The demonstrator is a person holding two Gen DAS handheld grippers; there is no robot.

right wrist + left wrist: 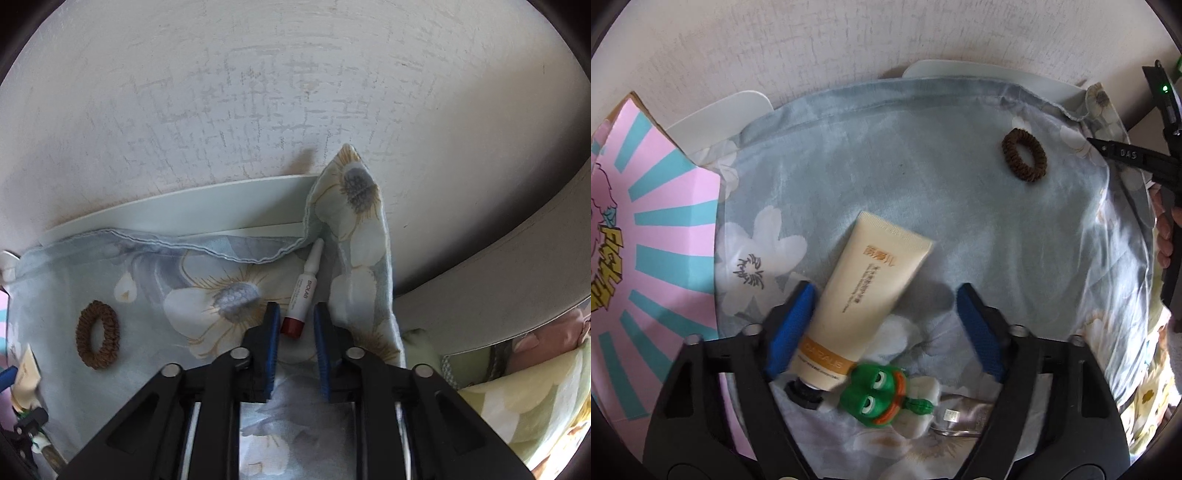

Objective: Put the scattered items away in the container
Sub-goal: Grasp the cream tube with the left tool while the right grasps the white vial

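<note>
Blue-padded jaws of the left gripper (886,325) stand open over a cream tube (866,291) lying at a slant on a flowered cloth (923,177); the left pad looks to be against the tube's side, the right pad well apart from it. A clean pick likely means centring the tube between the pads and closing across its body above the black cap, without snagging the green frog toy (882,391) that touches the tube's lower end. A silvery sachet (964,417) lies just beside the frog.

Beside the cloth's far right corner, the right gripper (295,325) has drawn its pads narrow around the red end of a small white vial (303,295); whether they truly pinch it cannot be told from here, though they look all but closed. Lifting it straight up would keep the raised fold of cloth from catching.

A brown hair tie (1024,155) waits untouched, well apart from both tools. A pink-and-teal box (653,258), perhaps the container, borders the cloth at the left gripper's left.
</note>
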